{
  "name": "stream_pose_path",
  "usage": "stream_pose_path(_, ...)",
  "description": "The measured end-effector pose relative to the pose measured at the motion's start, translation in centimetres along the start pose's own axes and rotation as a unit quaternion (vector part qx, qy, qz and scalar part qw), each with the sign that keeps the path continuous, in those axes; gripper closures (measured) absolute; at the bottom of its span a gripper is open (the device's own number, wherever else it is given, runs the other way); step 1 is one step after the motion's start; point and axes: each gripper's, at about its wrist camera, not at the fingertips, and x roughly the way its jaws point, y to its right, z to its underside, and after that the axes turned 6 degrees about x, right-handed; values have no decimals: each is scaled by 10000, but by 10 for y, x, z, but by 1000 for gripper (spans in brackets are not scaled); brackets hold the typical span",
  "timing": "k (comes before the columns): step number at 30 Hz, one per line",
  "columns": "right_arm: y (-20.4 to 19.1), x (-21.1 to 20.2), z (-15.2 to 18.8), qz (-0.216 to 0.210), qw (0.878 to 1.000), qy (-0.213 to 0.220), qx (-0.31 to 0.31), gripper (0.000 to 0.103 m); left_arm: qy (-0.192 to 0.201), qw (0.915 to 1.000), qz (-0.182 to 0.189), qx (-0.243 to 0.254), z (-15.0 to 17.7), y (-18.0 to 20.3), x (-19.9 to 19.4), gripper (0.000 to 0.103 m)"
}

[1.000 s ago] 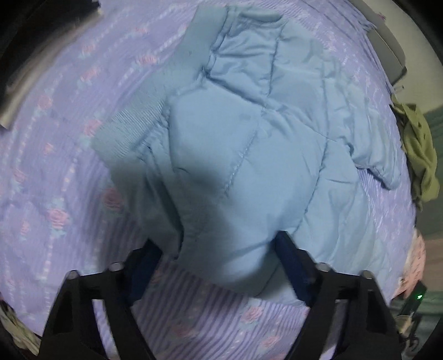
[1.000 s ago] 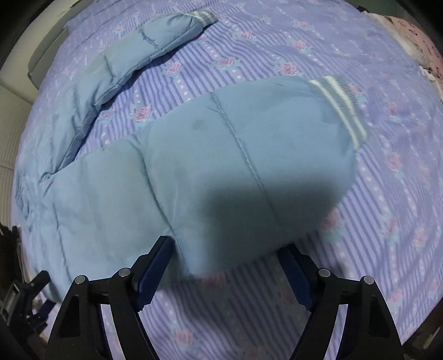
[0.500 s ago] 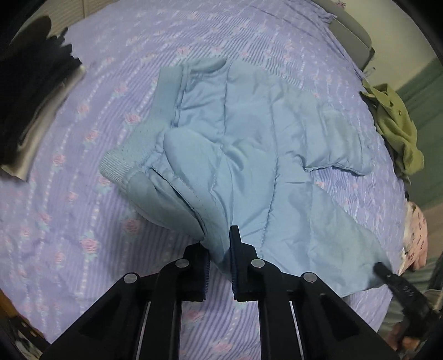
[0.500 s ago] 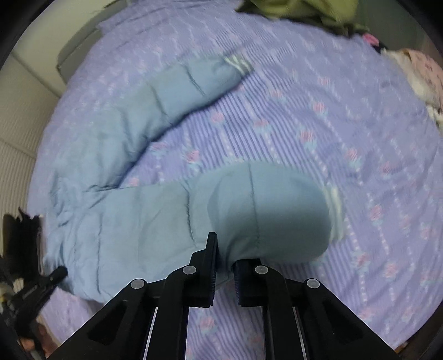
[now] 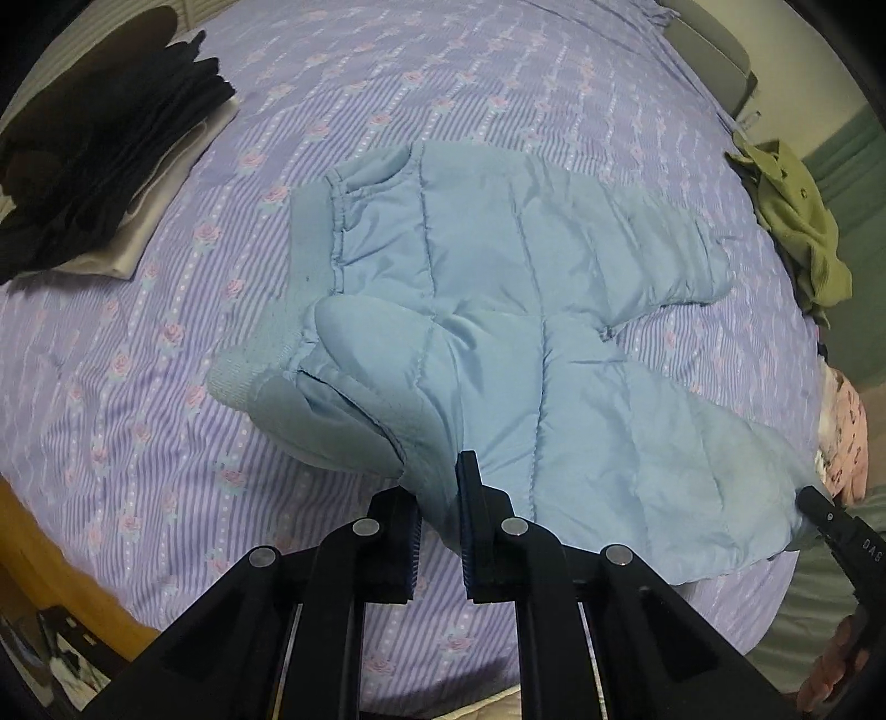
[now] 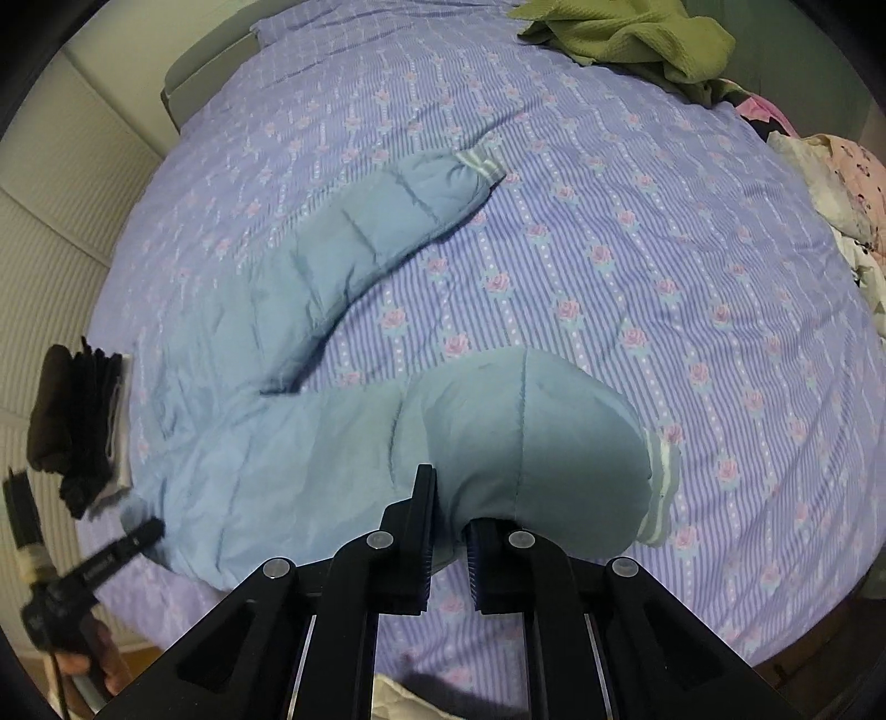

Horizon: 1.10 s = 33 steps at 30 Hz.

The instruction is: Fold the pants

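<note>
I am at the first fold: both claws have a hold of the blue padded pants [image 5: 531,310], which lie spread on the bed [image 5: 387,83], filling the middle of the left view. My left claw [image 5: 440,531] is closed on a bunched edge near the waistband, at the lower middle of its frame, and the cloth rises from the bed into its grip. My right claw [image 6: 447,545] is pinched narrow on the near leg beside its striped cuff, at the lower middle of its frame, with that leg puffed up above the sheet. The other leg [image 6: 382,232] lies flat, slanting toward the upper middle of the right view, well apart from the held one.

As I judge it, the next move is to carry the held side over onto the flat leg, so the two legs lie one upon the other. That calls for both claws to lift together and travel at the same pace, or the padded cloth will twist. Both claws point forward and down over the near edge of the bed. A stack of dark clothes [image 5: 94,160] sits at the upper left of the left view, and a green garment [image 6: 637,33] at the top of the right view, both clear of the fold.
</note>
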Motion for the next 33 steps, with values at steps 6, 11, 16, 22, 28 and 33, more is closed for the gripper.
stream_pose_path(6, -18, 2, -43, -76, 9994, 324, 111, 92, 354, 9991, 43, -239, -38, 8, -8, 90)
stream_pose_path(11, -48, 11, -102, -190, 9973, 706, 116, 92, 770, 9959, 54, -469, -91, 3, -12, 90)
stream_pose_path(16, -77, 49, -158, -147, 9973, 710, 93, 92, 703, 9959, -50, -573, -134, -3, 15, 90)
stream_pose_path(22, -93, 105, -198, 96, 9982, 585, 98, 92, 408, 9969, -132, -664, -169, -11, 55, 87)
stream_pose_path(28, -112, 135, -216, 168, 9984, 536, -83, 90, 169, 9977, -444, -493, -181, -12, 70, 73)
stream_pose_path(33, -116, 128, -214, 66, 9981, 584, -171, 47, 1011, 9886, -1003, 489, -176, 9, 25, 3)
